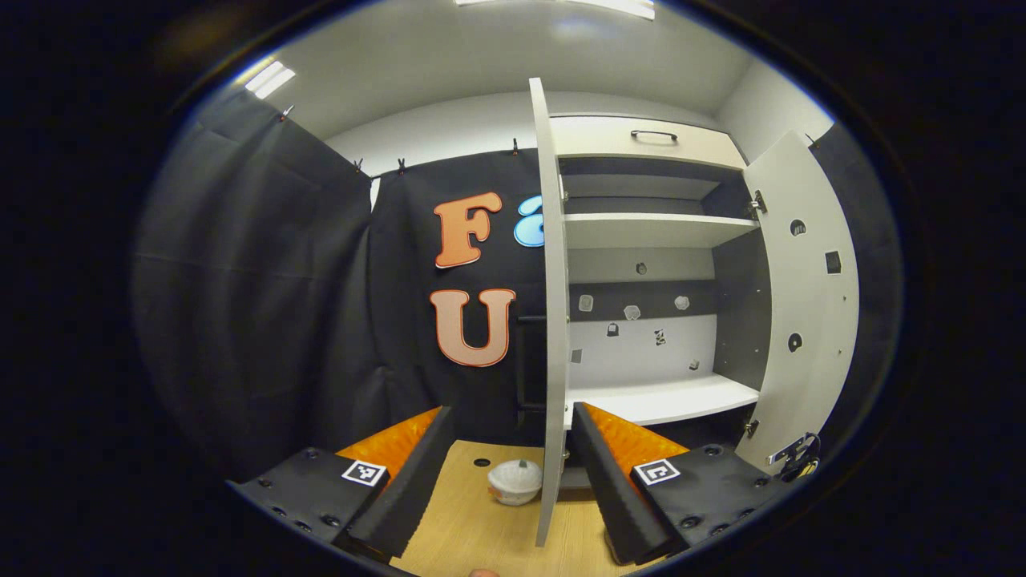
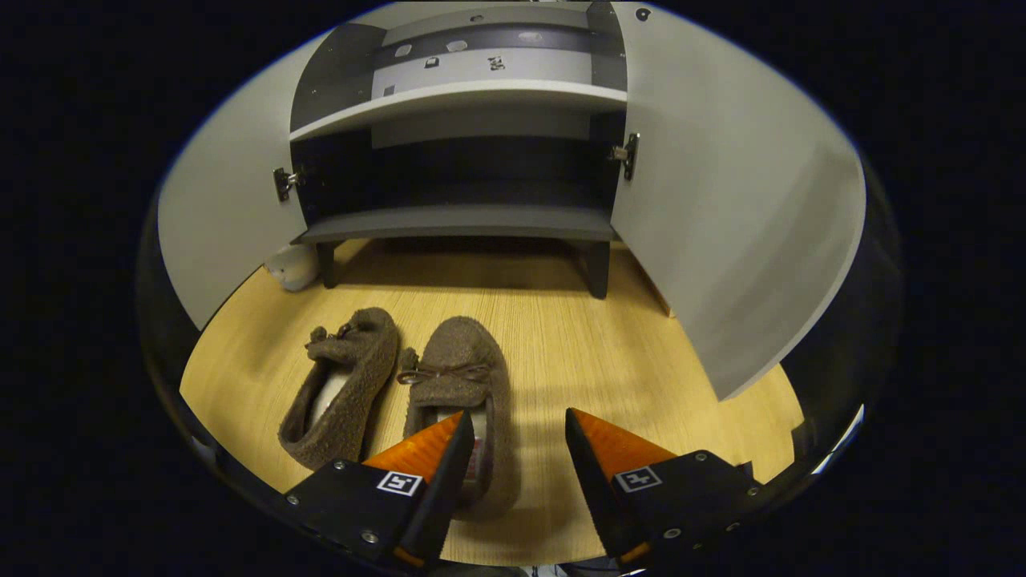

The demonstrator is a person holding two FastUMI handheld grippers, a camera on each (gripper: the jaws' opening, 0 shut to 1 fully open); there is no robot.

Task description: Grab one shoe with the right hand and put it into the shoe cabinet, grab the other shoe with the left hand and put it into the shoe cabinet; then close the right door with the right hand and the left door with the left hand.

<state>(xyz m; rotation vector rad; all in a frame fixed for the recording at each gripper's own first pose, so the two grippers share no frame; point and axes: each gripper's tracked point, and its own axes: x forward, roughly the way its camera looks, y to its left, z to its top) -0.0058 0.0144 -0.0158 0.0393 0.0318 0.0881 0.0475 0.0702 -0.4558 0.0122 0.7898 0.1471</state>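
One shoe cabinet [image 2: 461, 220] is standing with its two doors [image 2: 721, 208] swung wide. Two brown shoes [image 2: 461, 385] are lying side by side on the floor [image 2: 609, 353] before it. Both tools, left tool [image 1: 509, 457] and right tool [image 2: 513, 457], are hanging apart, gripping nothing.

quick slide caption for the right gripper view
Open right tool over the nearer brown slipper, open shoe cabinet beyond.
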